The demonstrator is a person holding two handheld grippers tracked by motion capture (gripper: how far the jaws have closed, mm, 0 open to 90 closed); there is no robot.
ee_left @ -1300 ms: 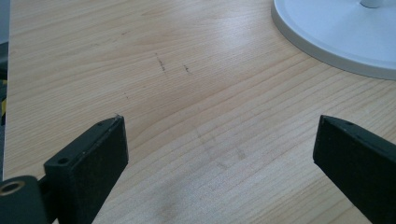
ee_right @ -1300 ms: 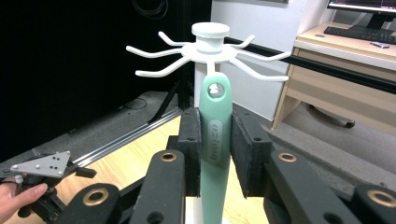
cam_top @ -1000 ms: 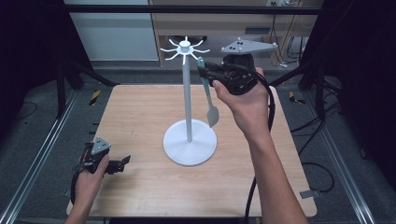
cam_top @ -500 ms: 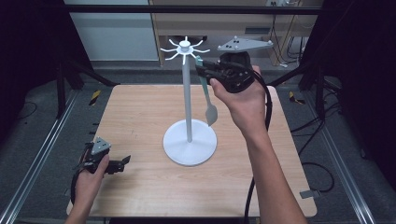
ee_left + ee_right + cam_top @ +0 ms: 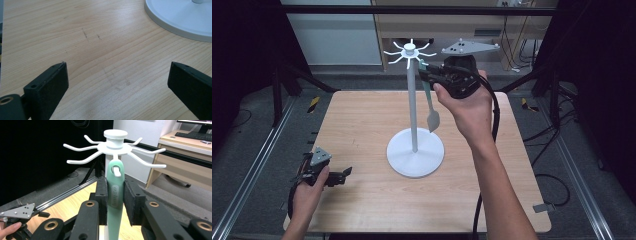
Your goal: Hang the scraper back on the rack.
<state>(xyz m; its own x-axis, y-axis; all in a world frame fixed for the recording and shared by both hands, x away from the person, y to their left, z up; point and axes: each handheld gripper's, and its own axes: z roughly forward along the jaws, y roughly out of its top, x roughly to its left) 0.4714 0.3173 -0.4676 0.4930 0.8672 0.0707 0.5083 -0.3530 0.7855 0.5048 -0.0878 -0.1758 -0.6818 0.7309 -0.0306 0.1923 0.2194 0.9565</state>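
Right gripper view: one green spatula (image 5: 115,197), its handle hole hooked over one prong of one white stand (image 5: 115,147); stand has eight prongs as far as I can count. Spatula handle sits between pads of right gripper (image 5: 115,201), jaws closed tight on it, both pads touching. High view: blade hangs beside pole, above round base. Left gripper (image 5: 343,174) low on wooden table (image 5: 362,125), jaws wide apart, holding nothing.

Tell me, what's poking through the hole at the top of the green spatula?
A white hook of the white stand pokes through the green spatula. The right gripper pinches the handle, covering its sides. The blade hangs low beside the pole.
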